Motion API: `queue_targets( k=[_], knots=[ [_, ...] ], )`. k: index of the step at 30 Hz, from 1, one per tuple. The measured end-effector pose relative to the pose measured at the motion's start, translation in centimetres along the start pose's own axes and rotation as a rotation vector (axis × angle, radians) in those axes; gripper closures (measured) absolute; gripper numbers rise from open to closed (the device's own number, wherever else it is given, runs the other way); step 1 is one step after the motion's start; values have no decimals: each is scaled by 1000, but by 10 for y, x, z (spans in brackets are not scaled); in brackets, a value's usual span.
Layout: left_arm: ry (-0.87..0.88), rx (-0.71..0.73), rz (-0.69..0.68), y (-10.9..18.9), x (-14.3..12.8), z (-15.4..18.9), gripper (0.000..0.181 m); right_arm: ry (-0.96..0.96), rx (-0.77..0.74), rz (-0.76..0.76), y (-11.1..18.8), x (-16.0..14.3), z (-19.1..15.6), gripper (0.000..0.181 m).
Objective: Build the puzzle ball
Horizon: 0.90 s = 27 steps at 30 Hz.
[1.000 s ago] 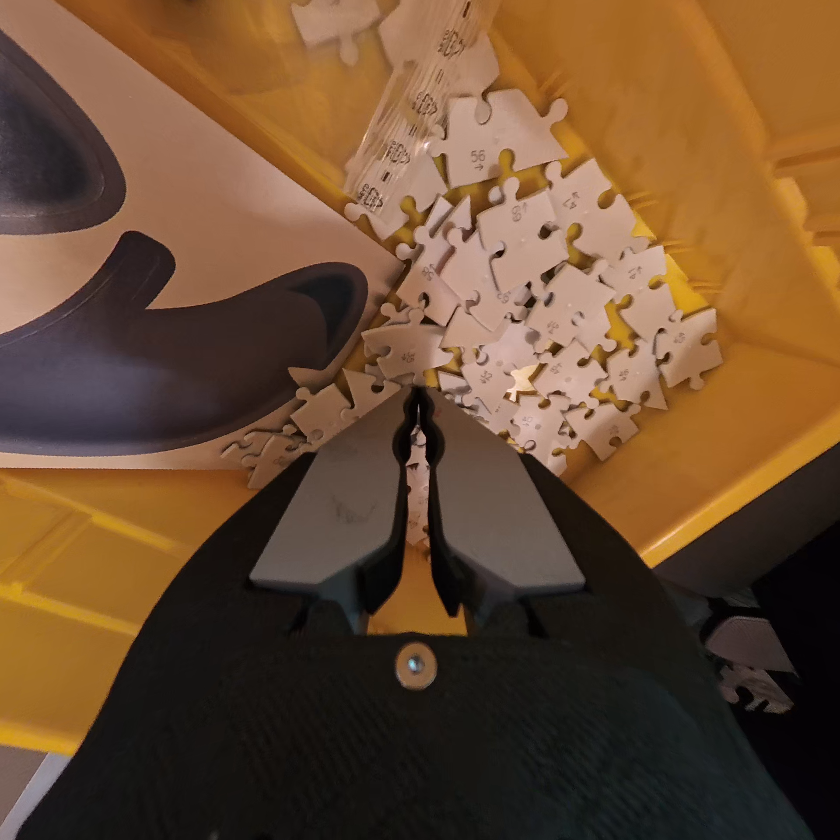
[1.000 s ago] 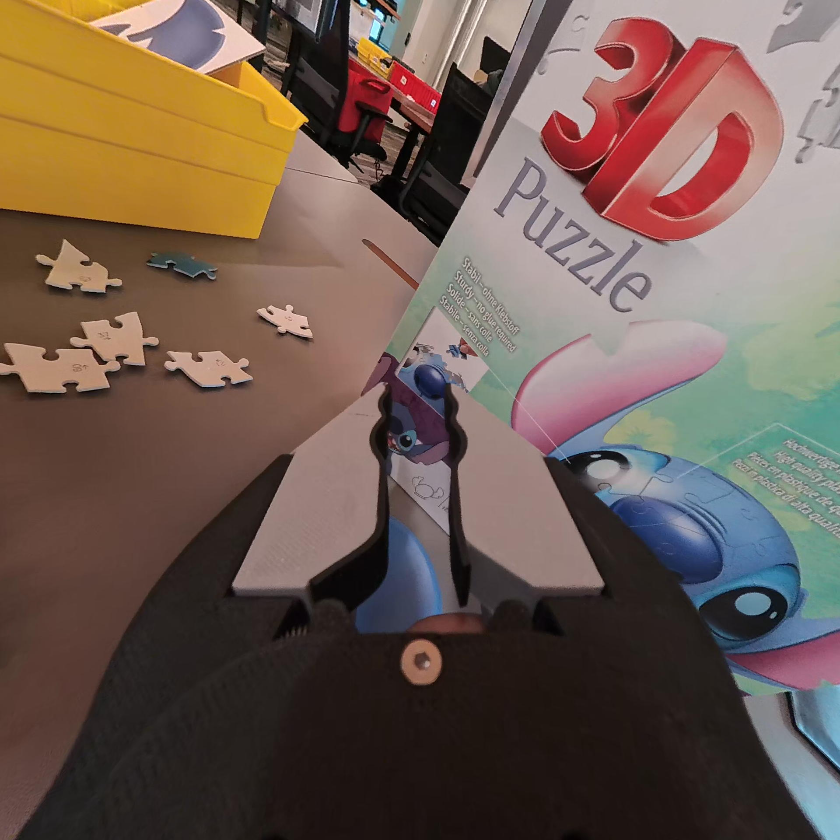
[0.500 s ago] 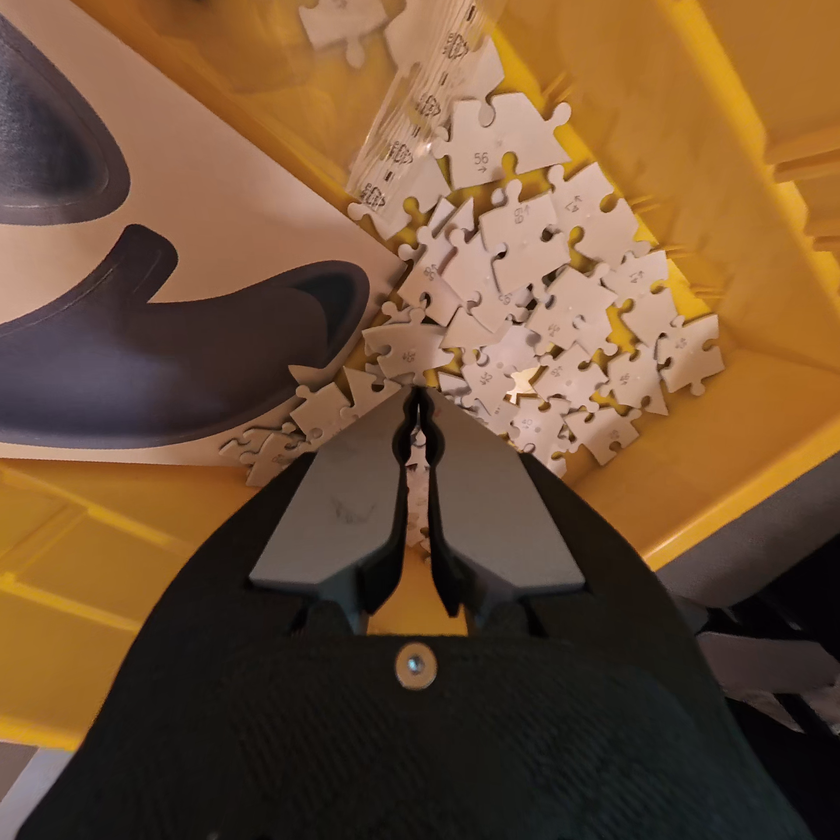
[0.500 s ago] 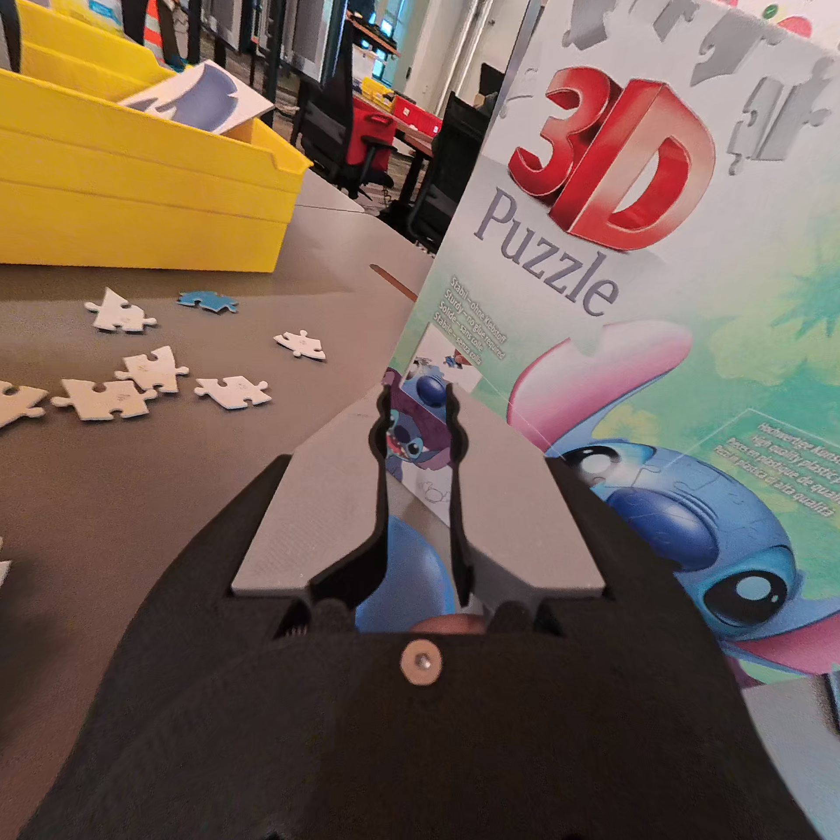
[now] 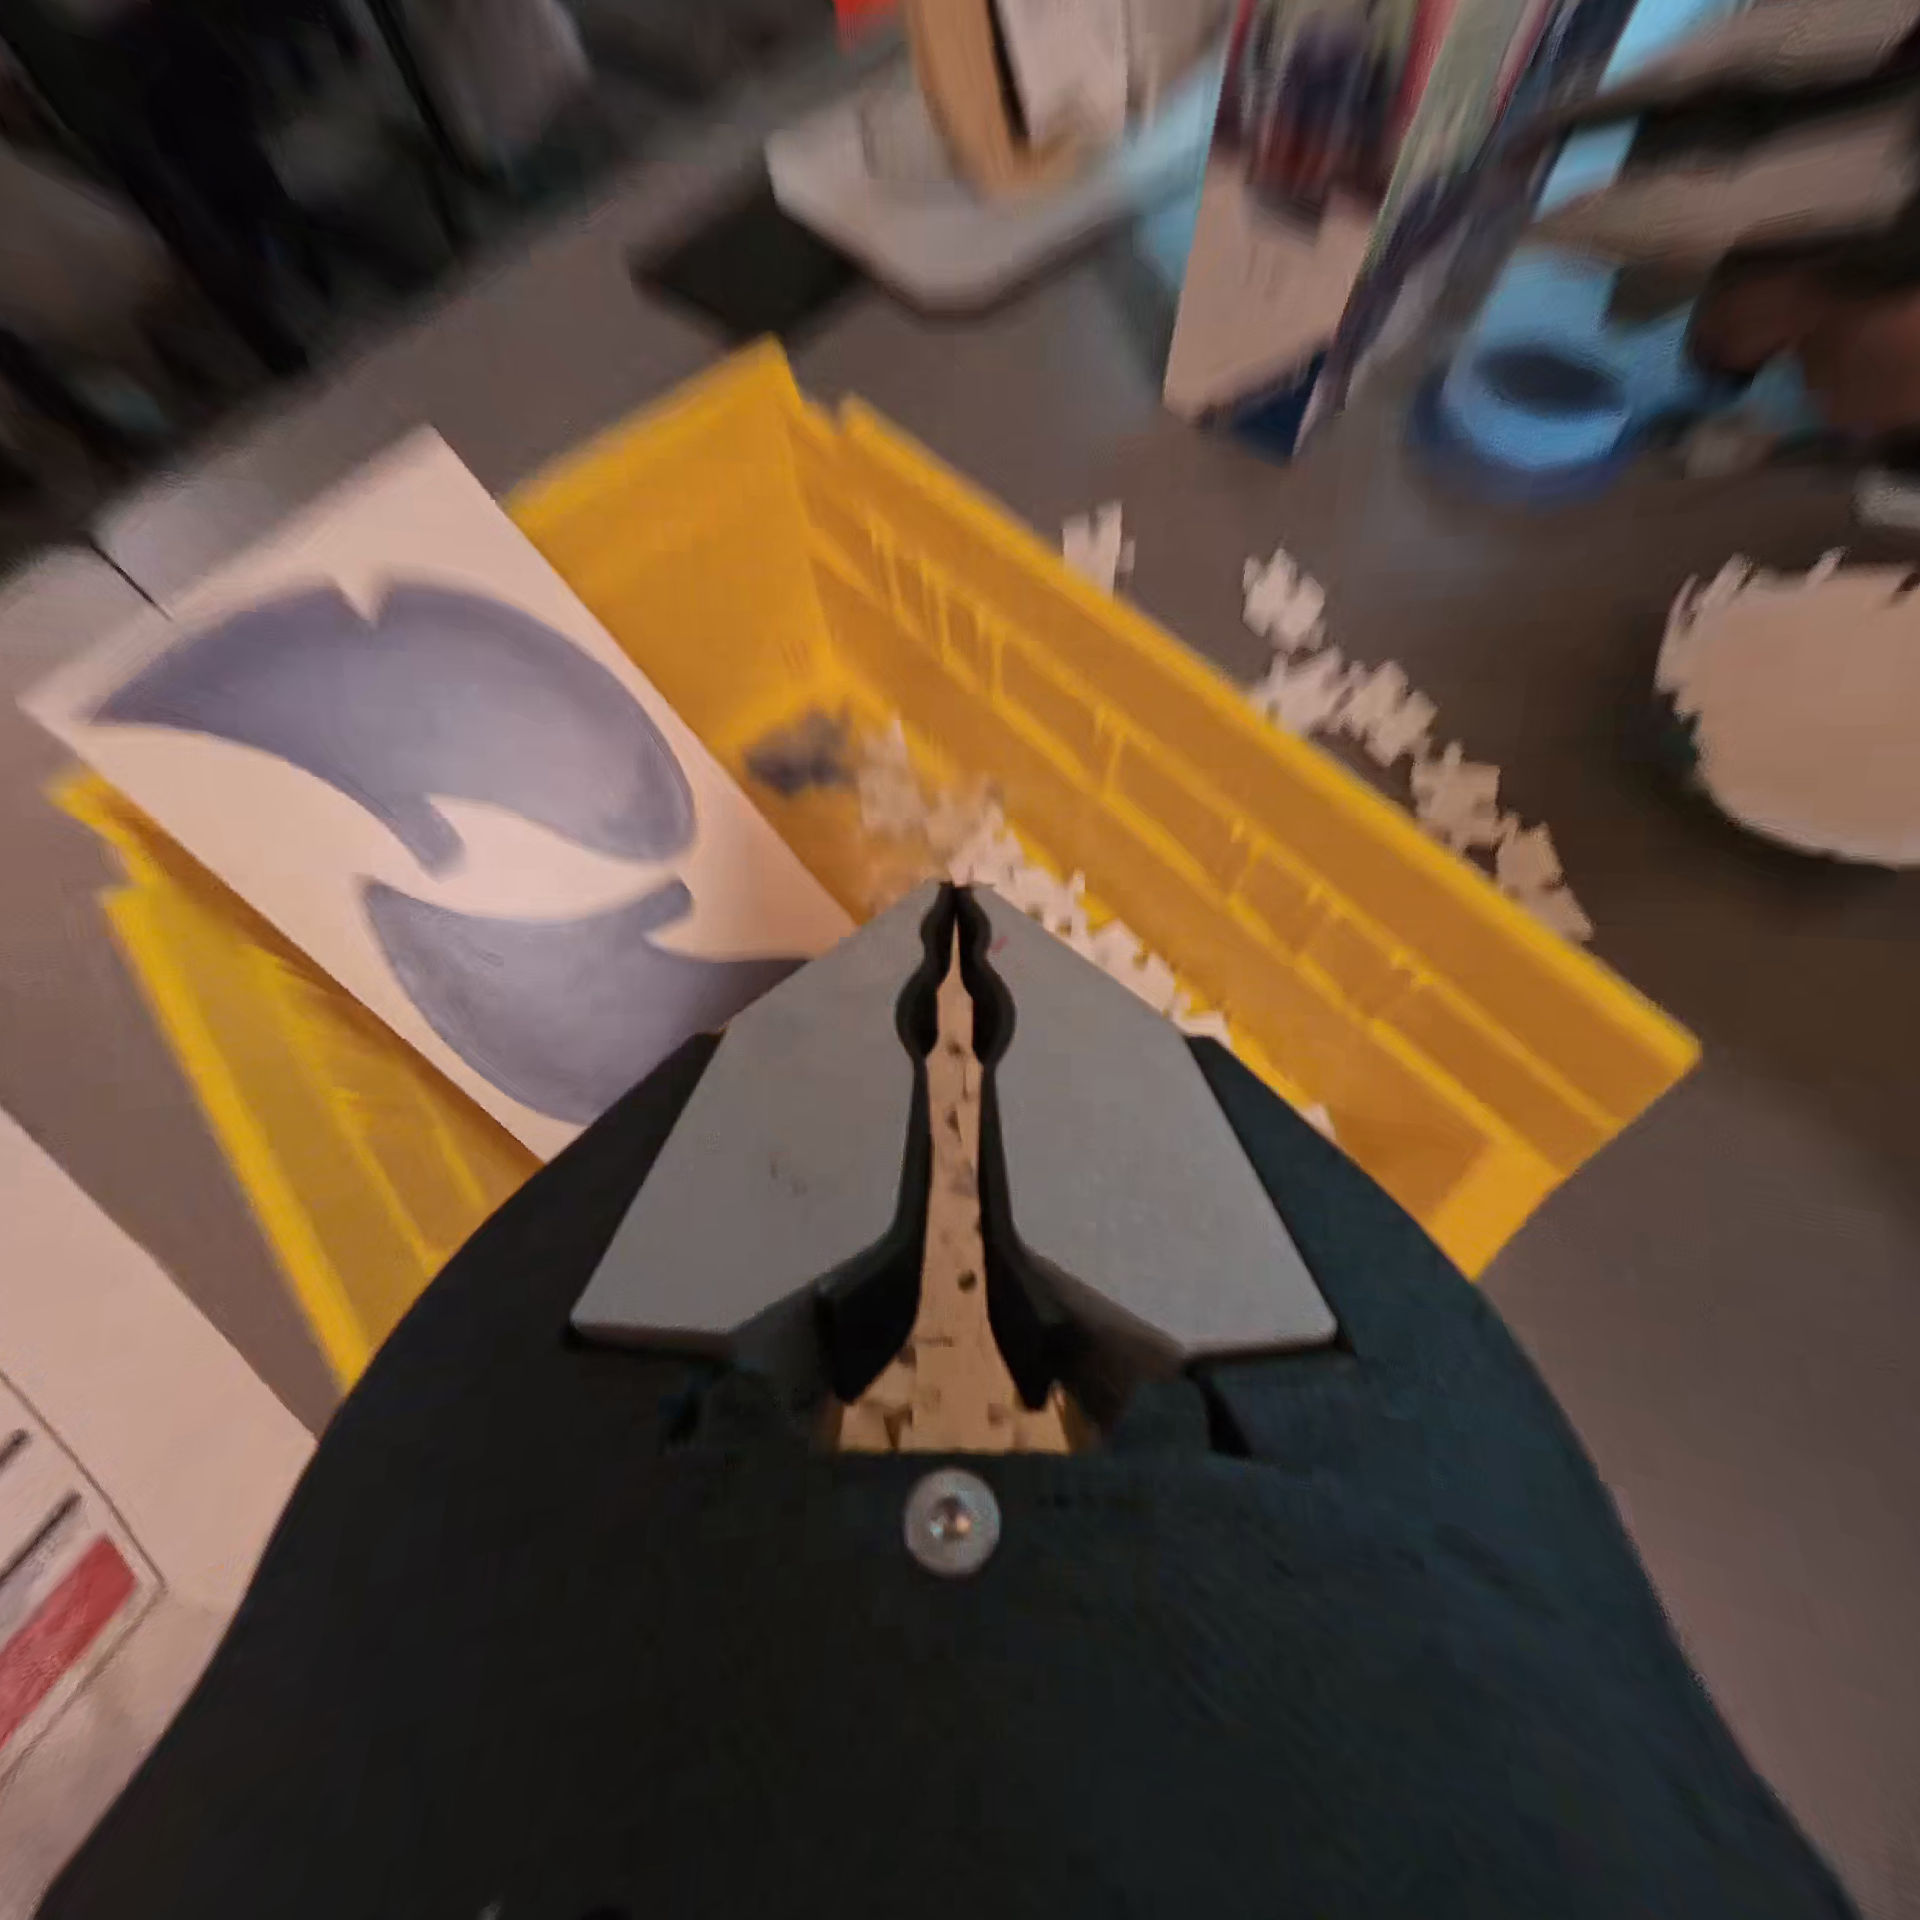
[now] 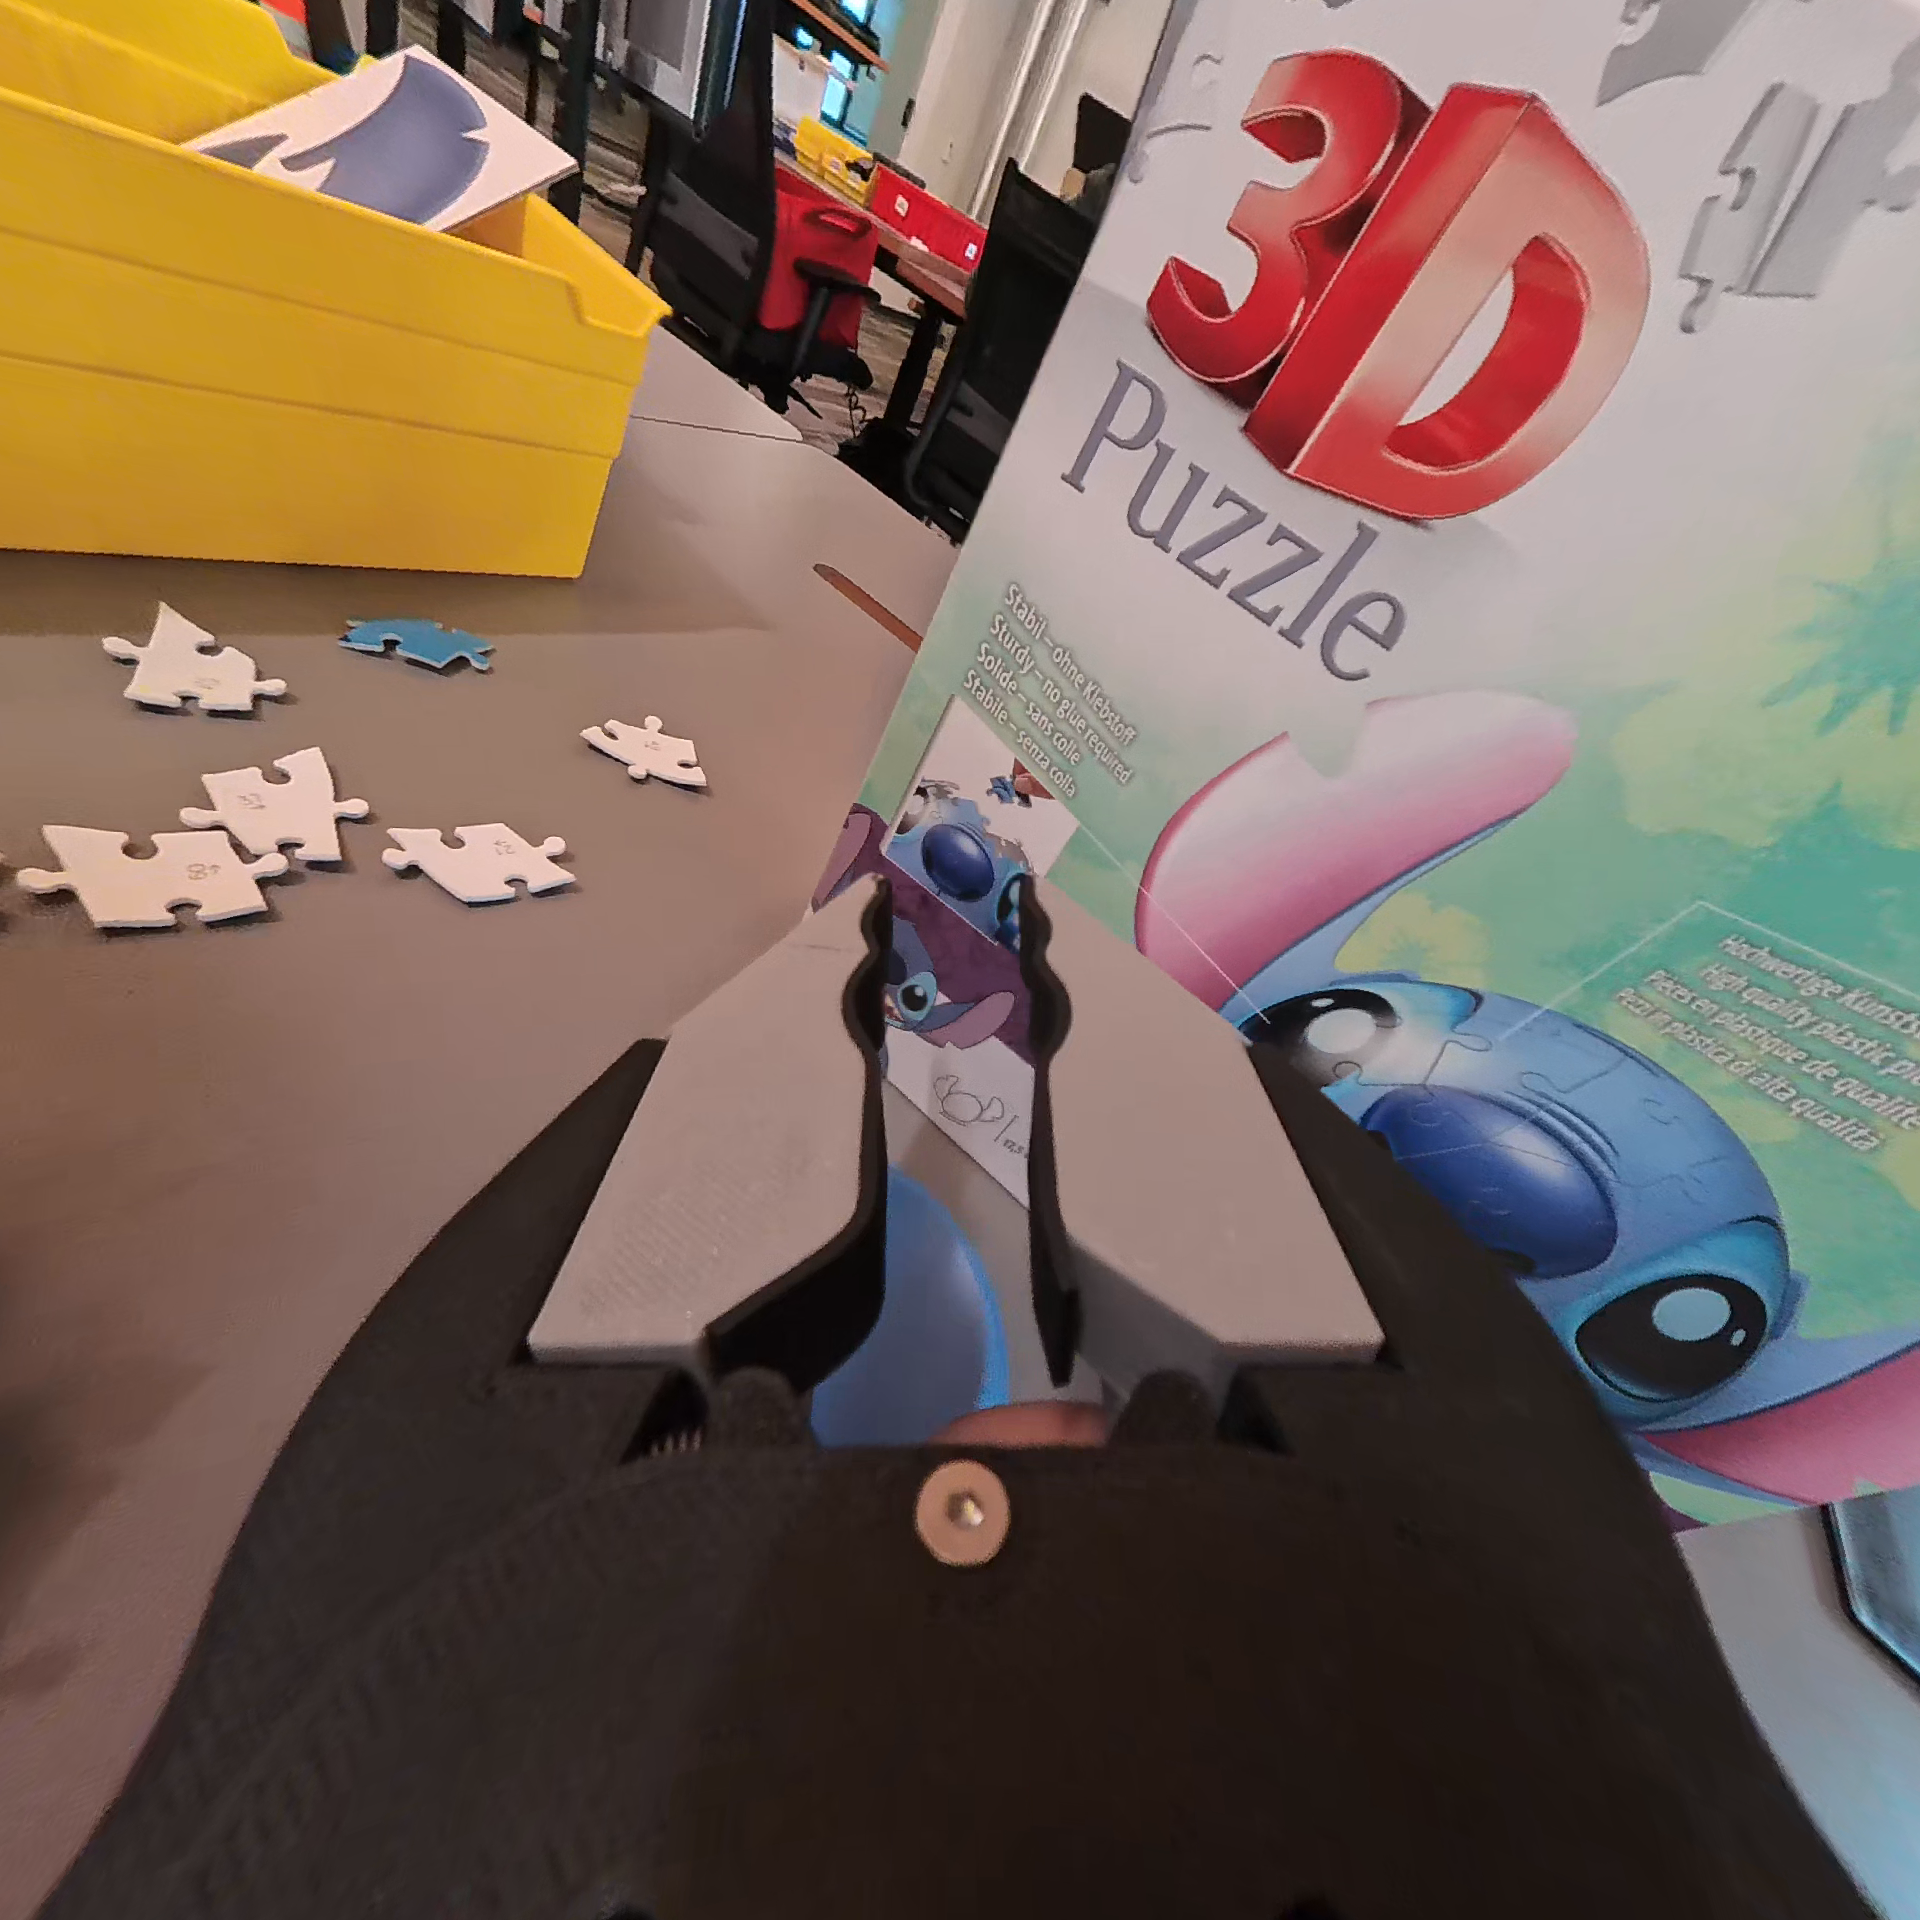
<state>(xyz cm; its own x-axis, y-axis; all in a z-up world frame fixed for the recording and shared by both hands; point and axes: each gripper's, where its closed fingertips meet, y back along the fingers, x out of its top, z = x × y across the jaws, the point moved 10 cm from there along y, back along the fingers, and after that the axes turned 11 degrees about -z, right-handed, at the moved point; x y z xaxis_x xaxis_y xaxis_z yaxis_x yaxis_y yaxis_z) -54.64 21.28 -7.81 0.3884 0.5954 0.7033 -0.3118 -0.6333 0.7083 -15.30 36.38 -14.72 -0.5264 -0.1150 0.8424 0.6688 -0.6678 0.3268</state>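
Note:
My left gripper (image 5: pixel 954 894) is shut and sits high above the yellow bin (image 5: pixel 1143 748), over the white puzzle pieces (image 5: pixel 935 821) heaped in it. The view is blurred, and I cannot tell if a piece is pinched at the tips. A half-built white puzzle shell (image 5: pixel 1808 748) with a jagged rim lies on the table at the right. My right gripper (image 6: pixel 951 904) is open and empty, low over the table, pointing at the puzzle box (image 6: pixel 1455 623). Several loose white pieces (image 6: pixel 478 862) and one blue piece (image 6: pixel 416 642) lie to its left. A blue rounded thing (image 6: pixel 914 1309) shows under its fingers.
A card sheet with dark blue ear shapes (image 5: pixel 416 790) leans in the bin, also seen in the right wrist view (image 6: pixel 395 135). A row of white pieces (image 5: pixel 1382 717) lies outside the bin. A blue ring (image 5: pixel 1538 416) stands by the box. Office chairs stand beyond the table. Some 30 cm of space lies between my two pairs of fingers. The right tips stand about 20 cm off the half-built white puzzle shell (image 5: pixel 1808 748).
My left gripper has risen fast and pulled back from the heap, staying shut; its view now takes in the whole bin and table. My right gripper drifted slightly, still open.

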Motion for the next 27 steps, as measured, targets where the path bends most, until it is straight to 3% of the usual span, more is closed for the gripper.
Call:
queue_targets(
  k=[2, 4, 8, 10, 15, 21, 27],
  knots=[
    [-16, 69, 215, 23, 3, 0, 181, -5, -7, -4, 0, -1, 2, 161],
    [-49, 102, 330, 31, 1, 2, 181, -15, -12, -7, 0, -1, 3, 161],
    [-17, 15, 216, 13, -9, 5, 181, -5, -28, -20, -2, -1, 4, 160],
    [28, -11, 228, 6, -16, 6, 181, 13, -33, -19, -2, 0, 3, 160],
    [19, 77, 454, 21, -18, 10, 181, 11, 9, 1, -1, 2, -2, 160],
    [52, 196, 607, 35, -23, 18, 181, 44, 39, 13, 2, 5, -8, 159],
    [45, 358, 857, 76, -29, 21, 181, 18, 58, 13, -1, 4, -8, 159]
  ],
)
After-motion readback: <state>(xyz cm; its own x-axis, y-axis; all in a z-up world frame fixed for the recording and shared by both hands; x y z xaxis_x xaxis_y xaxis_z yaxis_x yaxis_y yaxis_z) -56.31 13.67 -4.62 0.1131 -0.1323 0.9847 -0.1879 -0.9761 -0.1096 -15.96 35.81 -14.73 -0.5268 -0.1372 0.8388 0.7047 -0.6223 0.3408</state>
